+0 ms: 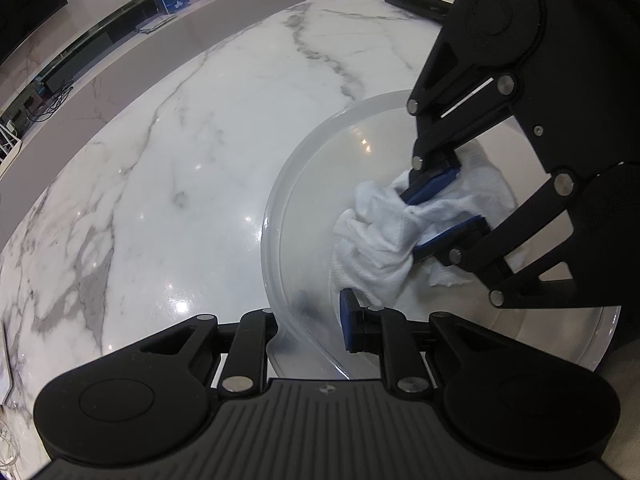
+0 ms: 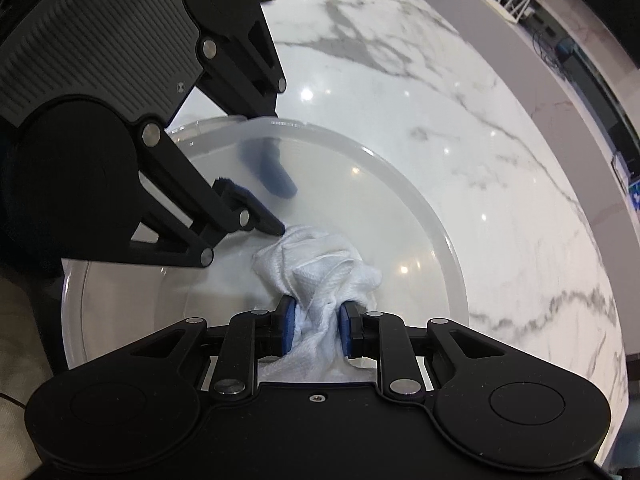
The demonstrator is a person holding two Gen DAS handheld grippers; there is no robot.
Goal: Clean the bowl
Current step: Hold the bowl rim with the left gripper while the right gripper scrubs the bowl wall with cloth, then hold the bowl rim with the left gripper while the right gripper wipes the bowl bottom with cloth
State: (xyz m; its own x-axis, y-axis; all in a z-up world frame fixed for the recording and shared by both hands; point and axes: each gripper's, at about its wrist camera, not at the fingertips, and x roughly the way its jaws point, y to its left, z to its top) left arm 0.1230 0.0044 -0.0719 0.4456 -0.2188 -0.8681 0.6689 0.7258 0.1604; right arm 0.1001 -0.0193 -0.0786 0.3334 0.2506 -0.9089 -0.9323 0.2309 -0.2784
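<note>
A wide, round bowl of translucent frosted plastic (image 1: 304, 184) sits on a glossy white marble tabletop with grey veins (image 1: 180, 160), near the table's near edge. Inside it lies a crumpled white cloth (image 2: 320, 268), bunched against the bowl's floor. The right gripper (image 2: 317, 326), black with blue pads, reaches down into the bowl and is clenched on the cloth, the fabric squeezed into a narrow waist between its two pads; in the left wrist view the same gripper (image 1: 442, 216) enters from the right with the cloth spilling out to either side of its fingers. The left gripper (image 1: 310, 320) grasps the bowl's wall at the near left rim, one blue pad inside the bowl and the other outside, showing as a blurred blue shape through the plastic. A dark flat object (image 1: 416, 2) lies at the table's far side.
</note>
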